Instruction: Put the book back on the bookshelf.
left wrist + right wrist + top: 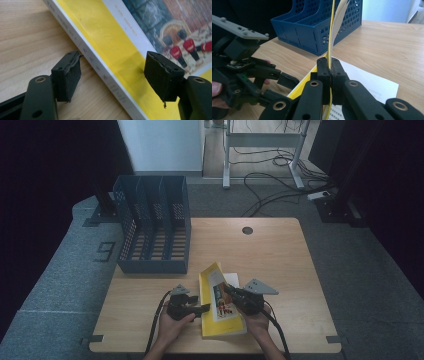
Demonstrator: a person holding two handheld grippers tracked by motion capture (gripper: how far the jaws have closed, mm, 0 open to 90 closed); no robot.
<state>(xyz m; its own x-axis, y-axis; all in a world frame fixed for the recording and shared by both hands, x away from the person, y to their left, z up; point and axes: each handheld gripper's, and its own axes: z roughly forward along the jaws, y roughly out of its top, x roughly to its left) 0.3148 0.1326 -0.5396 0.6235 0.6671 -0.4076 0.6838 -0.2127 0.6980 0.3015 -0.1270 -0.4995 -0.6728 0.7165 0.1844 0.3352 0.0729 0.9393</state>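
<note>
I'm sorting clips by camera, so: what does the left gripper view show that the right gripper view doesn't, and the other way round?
The left gripper view alone shows the yellow book's cover picture of red-coated guards and its white spine edge, with the left gripper's jaws open either side of that edge. The right gripper view alone shows the blue file organizer and the right gripper shut on the lifted yellow cover, pages fanning above. Both share the book and the wooden table.

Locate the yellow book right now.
High view: yellow book at the table's near edge, between both grippers, in front of the blue file rack.
</note>
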